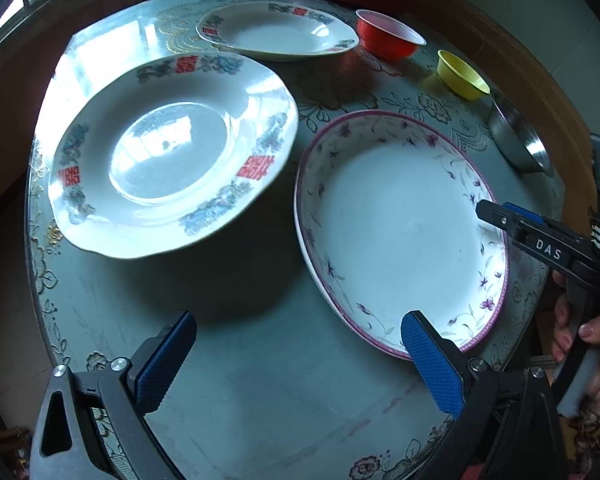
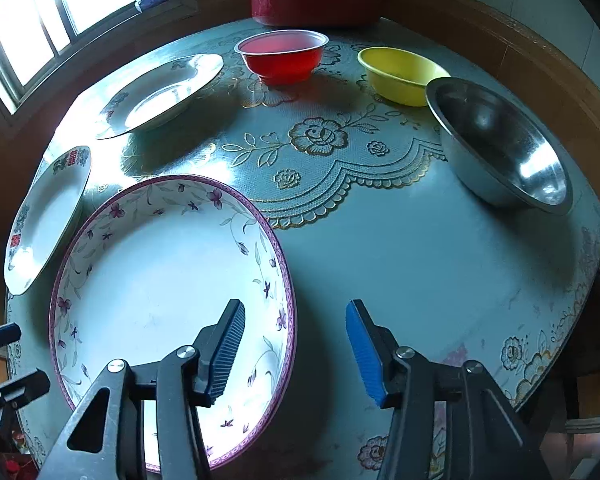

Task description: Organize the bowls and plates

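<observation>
Your right gripper (image 2: 296,348) straddles the floral plate (image 2: 160,280) rim, jaws half open, not gripping. Your left gripper (image 1: 300,364) jaws gape empty beside it.

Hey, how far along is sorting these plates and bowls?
Done: nothing stacked yet. In hand: open right tongs straddle the rim of the purple-rimmed floral plate, ungripped. Remaining: two white plates with red characters, red plastic bowl, yellow plastic bowl and steel bowl all stand apart.

plates (image 2: 172,300) left on table (image 2: 400,272), bowls (image 2: 500,152) right
</observation>
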`<state>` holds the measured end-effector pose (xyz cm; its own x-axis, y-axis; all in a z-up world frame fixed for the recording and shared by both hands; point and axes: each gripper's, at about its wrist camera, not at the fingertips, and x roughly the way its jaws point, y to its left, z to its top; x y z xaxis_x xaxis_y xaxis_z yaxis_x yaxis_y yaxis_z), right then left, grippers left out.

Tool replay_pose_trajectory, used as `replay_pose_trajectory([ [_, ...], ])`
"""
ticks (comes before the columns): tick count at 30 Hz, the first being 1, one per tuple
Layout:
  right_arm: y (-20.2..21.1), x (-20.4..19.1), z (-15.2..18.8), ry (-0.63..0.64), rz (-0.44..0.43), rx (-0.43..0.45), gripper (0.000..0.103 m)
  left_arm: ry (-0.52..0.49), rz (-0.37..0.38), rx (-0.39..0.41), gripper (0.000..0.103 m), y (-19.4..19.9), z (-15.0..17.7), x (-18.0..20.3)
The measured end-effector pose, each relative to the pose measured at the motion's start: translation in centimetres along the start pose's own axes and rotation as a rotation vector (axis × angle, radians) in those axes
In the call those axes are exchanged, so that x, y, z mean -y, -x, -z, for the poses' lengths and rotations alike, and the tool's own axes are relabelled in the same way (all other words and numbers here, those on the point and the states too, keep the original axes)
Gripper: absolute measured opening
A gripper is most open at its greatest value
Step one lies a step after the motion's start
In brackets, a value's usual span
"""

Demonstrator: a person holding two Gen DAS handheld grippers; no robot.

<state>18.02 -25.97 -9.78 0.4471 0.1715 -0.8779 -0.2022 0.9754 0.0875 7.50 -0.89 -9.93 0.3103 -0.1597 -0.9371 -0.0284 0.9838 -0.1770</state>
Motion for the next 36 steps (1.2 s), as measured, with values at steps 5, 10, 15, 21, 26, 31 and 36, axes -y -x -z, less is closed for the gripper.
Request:
replay_pose_trajectory([
  [5,-1.3,-0.3,-0.6,0.059,-0.057,-0.010,0.044,0.058,-0.002,-0.017,0.103,-1.0,-0.2,-0.6],
  [10,-2.3,-0.5,-1.2,0.076,-0.099,-0.018,0.040,0.144,0.031,-0.007,0.103,-1.6,-0.4,-1.5],
  [15,-2.8,-0.5,-1.7,0.081,-0.131,-0.029,0.030,0.165,0.062,0.003,0.102,-2.4,-0.8,-1.3],
  [21,-2.9,-0.1,-1.8,0.092,-0.147,-0.023,0.022,0.041,-0.043,0.025,0.081,-2.7,-1.2,0.9],
  [26,-2.9,0.2,-1.9,0.107,-0.172,-0.022,0.020,0.005,-0.033,0.049,0.057,-2.6,-1.5,1.8],
  [31,-2.9,0.3,-1.9,0.119,-0.190,-0.027,0.019,-0.034,-0.052,0.051,0.043,-2.8,-1.7,3.0],
  [36,-3.0,0.8,-2.1,0.113,-0.206,-0.038,0.017,0.032,0.007,0.061,0.043,-2.5,-1.8,2.2],
])
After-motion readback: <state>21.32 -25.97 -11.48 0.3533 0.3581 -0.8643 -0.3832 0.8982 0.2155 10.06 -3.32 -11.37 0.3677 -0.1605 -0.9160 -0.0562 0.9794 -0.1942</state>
